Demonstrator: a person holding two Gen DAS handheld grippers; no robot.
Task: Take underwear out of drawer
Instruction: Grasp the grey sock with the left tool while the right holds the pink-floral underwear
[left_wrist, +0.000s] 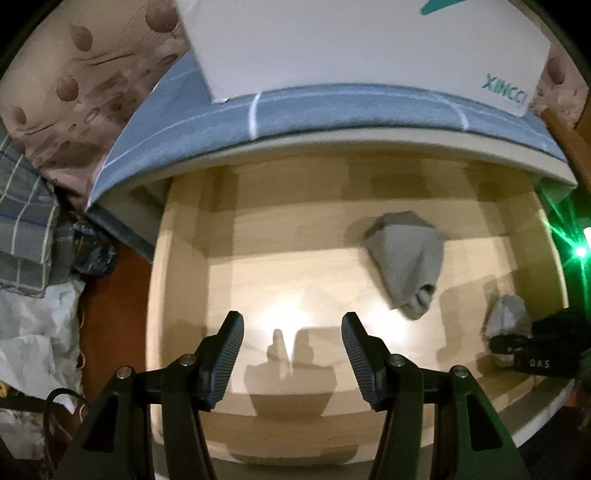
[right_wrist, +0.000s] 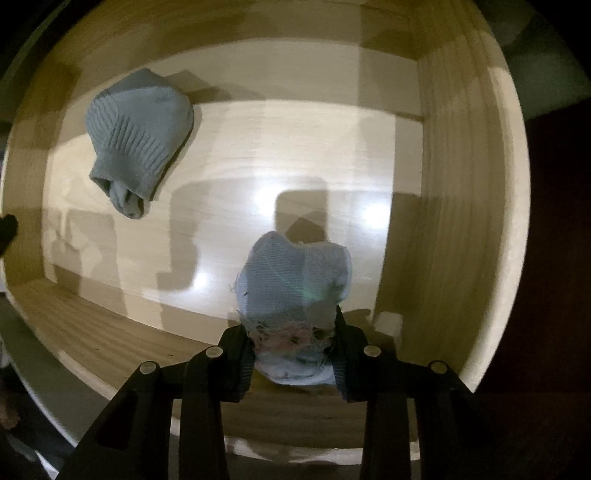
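Observation:
A pale wooden drawer (left_wrist: 184, 280) stands pulled out below a bed edge. A rolled grey garment (left_wrist: 406, 262) lies on the drawer floor toward the back; it also shows in the right wrist view (right_wrist: 136, 136). My right gripper (right_wrist: 293, 354) is shut on a light blue frayed piece of underwear (right_wrist: 295, 284) just above the drawer floor near the right wall; it shows in the left wrist view (left_wrist: 506, 317) at the far right. My left gripper (left_wrist: 291, 350) is open and empty over the front middle of the drawer.
A blue mattress cover (left_wrist: 295, 114) with a white box (left_wrist: 351, 48) on it overhangs the drawer's back. Patterned bedding (left_wrist: 74, 96), plaid cloth (left_wrist: 26, 229) and crumpled plastic (left_wrist: 33, 339) lie to the left. A green light (left_wrist: 580, 251) glows at right.

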